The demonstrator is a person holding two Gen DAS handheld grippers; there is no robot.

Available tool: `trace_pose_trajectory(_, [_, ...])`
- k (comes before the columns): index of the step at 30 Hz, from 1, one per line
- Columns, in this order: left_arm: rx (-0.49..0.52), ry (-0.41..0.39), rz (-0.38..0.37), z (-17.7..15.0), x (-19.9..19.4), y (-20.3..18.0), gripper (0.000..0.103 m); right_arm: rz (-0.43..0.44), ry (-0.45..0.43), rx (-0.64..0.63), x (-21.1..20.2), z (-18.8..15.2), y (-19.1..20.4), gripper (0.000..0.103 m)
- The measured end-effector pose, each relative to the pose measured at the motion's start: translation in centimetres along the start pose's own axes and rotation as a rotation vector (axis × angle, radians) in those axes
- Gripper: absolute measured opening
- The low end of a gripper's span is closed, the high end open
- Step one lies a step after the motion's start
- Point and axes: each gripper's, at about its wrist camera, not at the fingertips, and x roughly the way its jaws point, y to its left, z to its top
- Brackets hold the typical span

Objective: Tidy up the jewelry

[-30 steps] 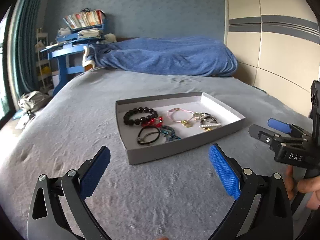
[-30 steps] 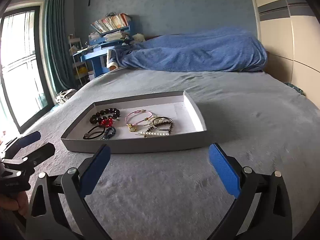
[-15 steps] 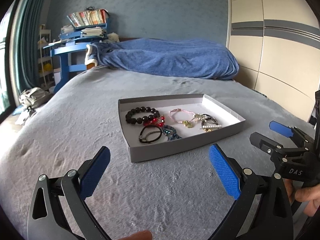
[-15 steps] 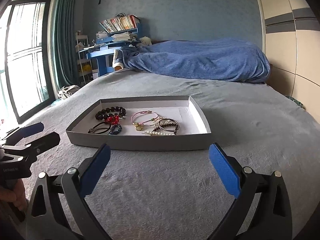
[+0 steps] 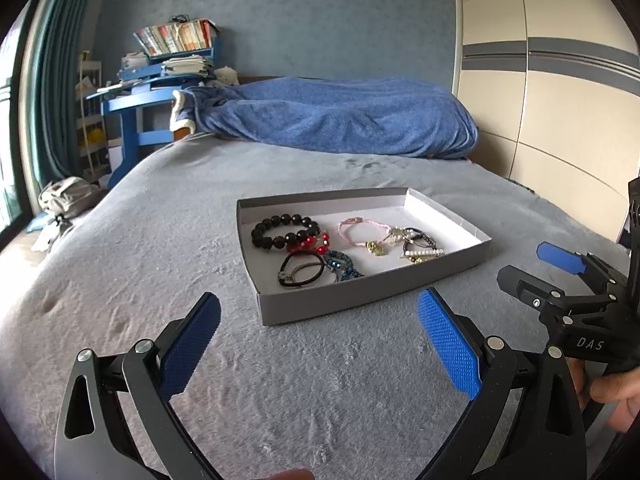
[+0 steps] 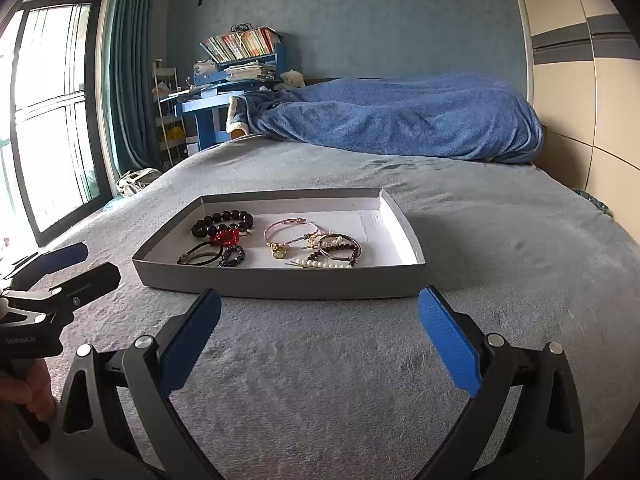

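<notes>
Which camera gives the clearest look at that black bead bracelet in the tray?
The left wrist view. There the black bead bracelet shows as a full open ring in the gray tray. In the right wrist view it looks flattened, partly crowded by the red beads.

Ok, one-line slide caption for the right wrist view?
Open right gripper faces a grey tray of bracelets on the bed.

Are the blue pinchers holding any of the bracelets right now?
No, nothing is held. The left gripper and right gripper are both open above the bed, short of the tray.
</notes>
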Motion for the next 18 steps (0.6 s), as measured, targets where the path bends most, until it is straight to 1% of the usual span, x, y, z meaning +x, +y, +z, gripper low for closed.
trace_pose_trajectory(18, [-0.006, 0.004, 0.000, 0.00, 0.12, 0.04, 0.098, 0.002, 0.005, -0.004, 0.02, -0.09, 0.17, 0.097])
